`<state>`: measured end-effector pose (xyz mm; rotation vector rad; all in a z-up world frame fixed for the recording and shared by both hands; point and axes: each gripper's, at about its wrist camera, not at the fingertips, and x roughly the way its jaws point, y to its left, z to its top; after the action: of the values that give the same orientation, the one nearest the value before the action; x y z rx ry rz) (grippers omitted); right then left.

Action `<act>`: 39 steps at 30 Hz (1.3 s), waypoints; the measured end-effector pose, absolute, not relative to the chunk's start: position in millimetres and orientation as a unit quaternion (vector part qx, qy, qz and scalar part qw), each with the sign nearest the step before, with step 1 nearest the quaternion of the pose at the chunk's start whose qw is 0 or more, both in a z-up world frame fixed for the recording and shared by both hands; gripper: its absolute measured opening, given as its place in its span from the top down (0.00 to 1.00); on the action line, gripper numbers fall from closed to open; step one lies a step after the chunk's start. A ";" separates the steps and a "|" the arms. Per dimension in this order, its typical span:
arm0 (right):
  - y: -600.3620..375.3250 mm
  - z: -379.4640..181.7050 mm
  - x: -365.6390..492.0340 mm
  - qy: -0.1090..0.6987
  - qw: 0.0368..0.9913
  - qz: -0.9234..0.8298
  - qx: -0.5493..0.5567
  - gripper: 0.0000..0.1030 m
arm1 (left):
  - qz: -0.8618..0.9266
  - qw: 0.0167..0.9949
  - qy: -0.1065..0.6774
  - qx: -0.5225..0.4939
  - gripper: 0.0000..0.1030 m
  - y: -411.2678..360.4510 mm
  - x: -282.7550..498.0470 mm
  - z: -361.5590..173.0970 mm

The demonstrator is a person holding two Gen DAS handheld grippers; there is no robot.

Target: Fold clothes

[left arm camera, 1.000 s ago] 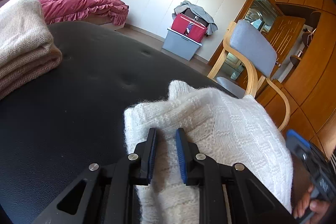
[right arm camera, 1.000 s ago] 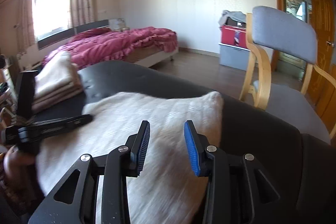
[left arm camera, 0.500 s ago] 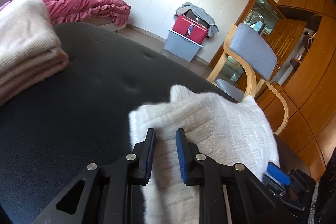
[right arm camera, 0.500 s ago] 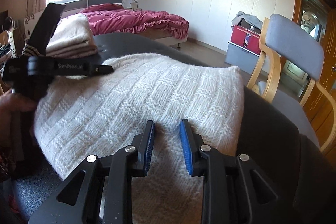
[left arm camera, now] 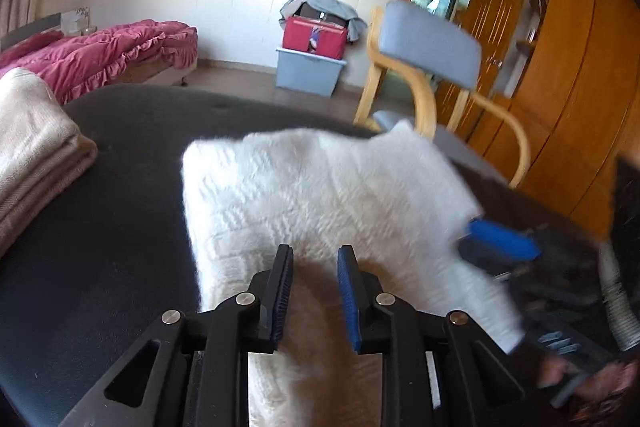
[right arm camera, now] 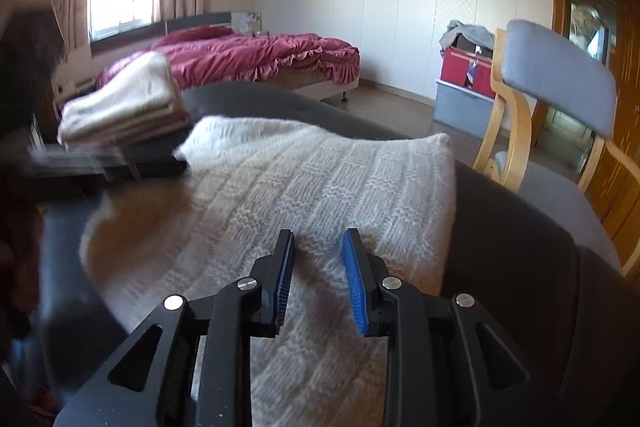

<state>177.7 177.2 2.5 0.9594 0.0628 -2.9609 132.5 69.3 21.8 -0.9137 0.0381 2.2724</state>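
**White knit sweater folded on the black padded surface, both tools over its near edge**

At the left edge of the black padded surface [left arm camera: 120,227] sits a stack of folded beige knitwear [left arm camera: 32,151], well apart from the work in hand.

The left tool [left arm camera: 312,259] hangs over the near left part of the white sweater [left arm camera: 320,195]. Its jaws stand narrowly apart and are opening; sweater cloth shows in the gap below them, but the pads do not seem to press on it, though blur makes this hard to judge.

The white sweater lies folded in a rough rectangle across the middle of the padded surface, its far corners reaching toward the far edge. Its basket-weave knit is clear in the right wrist view.

The right tool [right arm camera: 318,251] is over the sweater's near right part, close to its right-hand folded edge. Its jaws are narrowly parted, with the knit lying beneath the gap and no cloth pinched between the pads.

Beyond the right edge of the padded surface stands a wooden chair with a grey back [right arm camera: 556,79].
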 end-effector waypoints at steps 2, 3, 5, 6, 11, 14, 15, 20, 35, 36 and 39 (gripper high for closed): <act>178.2 7.9 186.9 0.015 0.027 -0.949 0.313 0.77 | 0.878 0.335 0.026 -0.341 0.78 68.9 136.0 16.9; 178.8 10.7 191.5 0.012 0.033 -0.948 0.315 0.78 | 0.880 0.333 0.032 -0.336 0.78 68.1 137.9 15.6; 177.3 5.2 197.0 0.010 0.046 -0.943 0.331 0.78 | 0.885 0.330 0.049 -0.325 0.78 66.7 143.4 12.5; 178.1 0.6 198.6 0.007 0.050 -0.939 0.339 0.78 | 0.885 0.330 0.052 -0.323 0.78 66.0 145.9 11.4; 192.5 -27.8 199.5 -0.026 0.054 -0.922 0.383 0.80 | 0.878 0.343 0.013 -0.334 0.77 54.2 140.2 2.7; 199.7 -29.3 197.5 -0.049 0.061 -0.919 0.387 0.80 | 0.878 0.339 0.018 -0.338 0.76 56.0 138.4 -0.5; 200.1 -29.2 197.8 -0.050 0.062 -0.919 0.386 0.80 | 0.881 0.334 0.027 -0.334 0.76 58.1 140.9 -0.1; 190.2 -17.0 200.5 -0.025 0.050 -0.924 0.379 0.80 | 0.889 0.320 0.053 -0.323 0.76 65.3 148.5 1.2; 214.2 17.0 103.5 -0.034 -0.003 -0.935 0.353 0.80 | 0.890 0.320 0.054 -0.321 0.76 67.7 150.6 -0.4; 215.9 12.9 101.7 -0.039 -0.005 -0.934 0.355 0.80 | 0.890 0.320 0.053 -0.321 0.76 67.7 150.5 -0.5; 221.3 3.9 103.8 -0.052 -0.008 -0.935 0.351 0.80 | 0.890 0.321 0.054 -0.321 0.76 67.9 151.1 -0.7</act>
<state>103.8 221.3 3.9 1.1088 -0.1634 -2.9526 151.1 67.9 -0.7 -0.8425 0.1409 2.3369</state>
